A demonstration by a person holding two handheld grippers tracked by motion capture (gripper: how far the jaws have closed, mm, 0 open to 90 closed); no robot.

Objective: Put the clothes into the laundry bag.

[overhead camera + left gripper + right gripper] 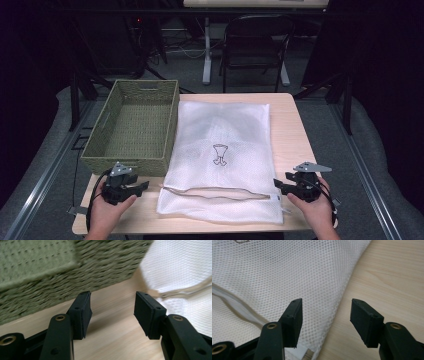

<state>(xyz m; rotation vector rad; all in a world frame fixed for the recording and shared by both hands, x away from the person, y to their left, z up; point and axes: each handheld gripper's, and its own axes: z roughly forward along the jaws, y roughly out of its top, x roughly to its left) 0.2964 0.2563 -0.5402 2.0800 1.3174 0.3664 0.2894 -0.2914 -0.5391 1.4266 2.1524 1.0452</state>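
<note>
White mesh: one laundry bag (pixel 220 155), one woven basket (pixel 132 127), two grippers, jaws spread, empty.

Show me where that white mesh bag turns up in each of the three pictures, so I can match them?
High view: the white mesh bag lies flat mid-table, right of the green woven basket.
Left gripper view: its corner fills the upper right, beyond the open jaws.
Right gripper view: it covers the upper left, its edge running down toward the left jaw.
Shared landmark: the bag's zipper, also seen at and.
</note>
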